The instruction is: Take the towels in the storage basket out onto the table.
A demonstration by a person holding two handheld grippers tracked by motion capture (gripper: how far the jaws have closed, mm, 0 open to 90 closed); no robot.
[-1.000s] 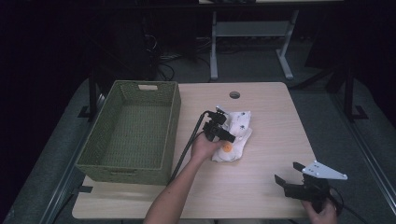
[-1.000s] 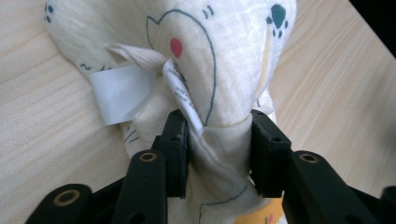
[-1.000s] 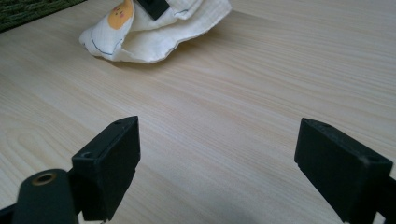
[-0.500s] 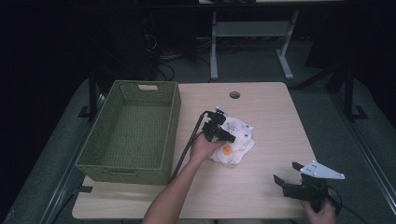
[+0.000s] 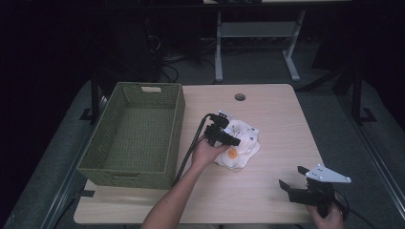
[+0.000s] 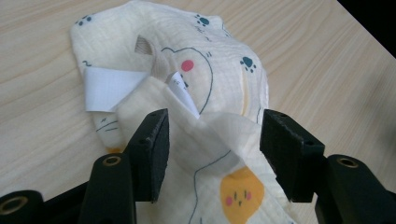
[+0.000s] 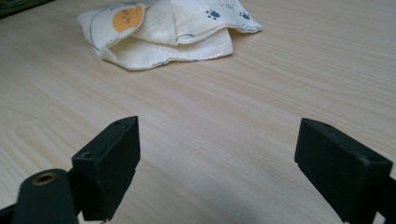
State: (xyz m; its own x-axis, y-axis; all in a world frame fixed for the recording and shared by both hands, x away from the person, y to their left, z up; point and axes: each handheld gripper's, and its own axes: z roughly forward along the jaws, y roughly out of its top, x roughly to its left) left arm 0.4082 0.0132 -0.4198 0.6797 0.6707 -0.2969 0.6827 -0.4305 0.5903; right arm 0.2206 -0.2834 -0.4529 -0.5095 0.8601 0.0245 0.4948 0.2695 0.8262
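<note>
Left tool (image 6: 212, 154) jaws spread, straddling a raised cloth (image 6: 196, 93) fold, apparently to pinch it; right tool (image 7: 224, 172) released, idle.

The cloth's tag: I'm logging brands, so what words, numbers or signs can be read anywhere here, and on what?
No text can be read.
White tag on the cloth: blank on the side shown.
Smaller label beside it: dark print, too small to read.
Cloth: printed paw marks and cartoon faces, no words.
Basket, table: no markings.
</note>
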